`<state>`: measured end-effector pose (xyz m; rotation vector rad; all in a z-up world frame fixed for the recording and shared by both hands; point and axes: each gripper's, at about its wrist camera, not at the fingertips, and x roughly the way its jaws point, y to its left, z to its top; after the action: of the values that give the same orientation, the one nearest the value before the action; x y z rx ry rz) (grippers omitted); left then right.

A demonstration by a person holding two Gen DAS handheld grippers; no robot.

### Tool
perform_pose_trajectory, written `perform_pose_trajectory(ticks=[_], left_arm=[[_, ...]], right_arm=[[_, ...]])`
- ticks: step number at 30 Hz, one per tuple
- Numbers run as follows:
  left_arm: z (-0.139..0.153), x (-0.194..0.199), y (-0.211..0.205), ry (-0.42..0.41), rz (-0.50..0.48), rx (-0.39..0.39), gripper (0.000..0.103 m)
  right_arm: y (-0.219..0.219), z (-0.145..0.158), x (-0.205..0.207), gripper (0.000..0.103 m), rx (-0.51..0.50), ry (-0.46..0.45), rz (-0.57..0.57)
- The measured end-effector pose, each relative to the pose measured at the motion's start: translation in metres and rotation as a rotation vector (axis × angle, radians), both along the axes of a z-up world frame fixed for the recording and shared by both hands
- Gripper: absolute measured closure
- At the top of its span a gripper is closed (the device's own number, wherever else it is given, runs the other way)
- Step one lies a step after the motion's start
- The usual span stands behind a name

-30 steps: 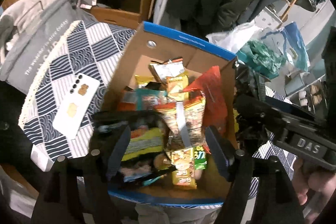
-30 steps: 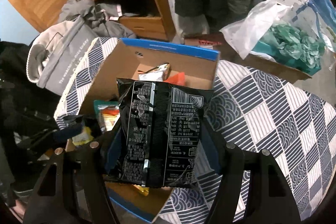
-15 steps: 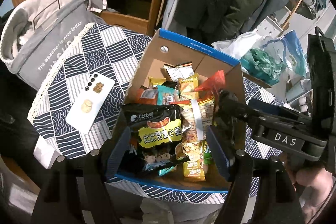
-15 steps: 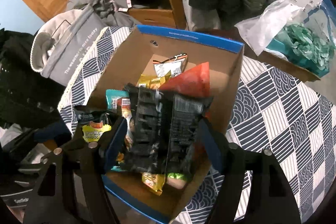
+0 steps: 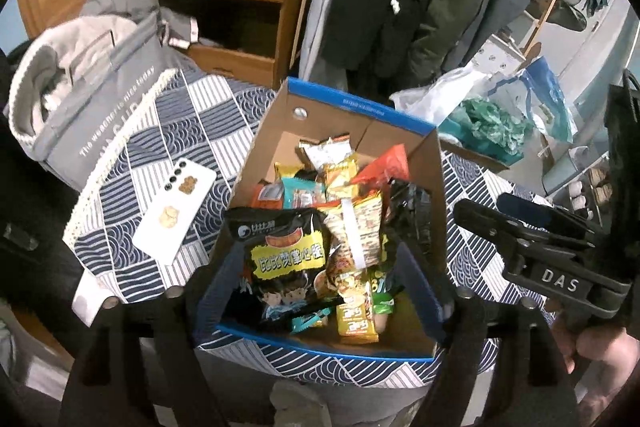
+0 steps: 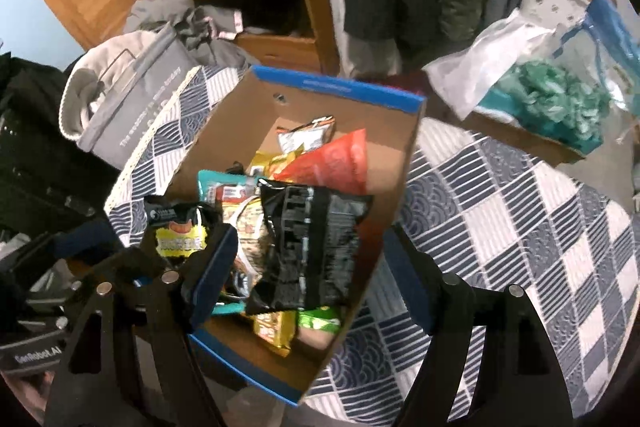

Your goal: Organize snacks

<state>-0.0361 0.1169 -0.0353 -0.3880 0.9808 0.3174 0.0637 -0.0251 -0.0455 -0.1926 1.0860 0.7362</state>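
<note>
While fingers [image 6: 208, 279] gape, black packet [image 6: 312, 247] between, untouched

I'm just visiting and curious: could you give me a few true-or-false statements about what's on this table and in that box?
1. The cardboard box holds many snack packets. True.
2. A white phone lies inside the box. False: it lies on the patterned tablecloth beside the box.
3. The box has a red rim. False: the rim is blue.
4. A black packet with its printed back upward lies on top of the snacks. True.
</note>
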Motion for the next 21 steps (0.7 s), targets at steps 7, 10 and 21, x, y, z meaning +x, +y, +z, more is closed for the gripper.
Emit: perform_pose_trajectory(ticks=[7, 10, 21], left_arm=[[0.026, -0.004, -0.018, -0.067, -0.011, 0.069, 0.018], [0.036, -0.006, -0.027, -0.089, -0.019, 0.118, 0.016], [0.052, -0.005, -0.042, -0.109, -0.014, 0.188, 0.014]], right_arm=[[-0.024, 0.027, -0.008, 0.026, 0.021, -0.08, -0.032], [-0.034, 0.038, -0.011, 0.026, 0.034, -0.105, -0.042], [-0.057, 0.068, -0.02, 0.026, 0.073, -0.184, -0.065]])
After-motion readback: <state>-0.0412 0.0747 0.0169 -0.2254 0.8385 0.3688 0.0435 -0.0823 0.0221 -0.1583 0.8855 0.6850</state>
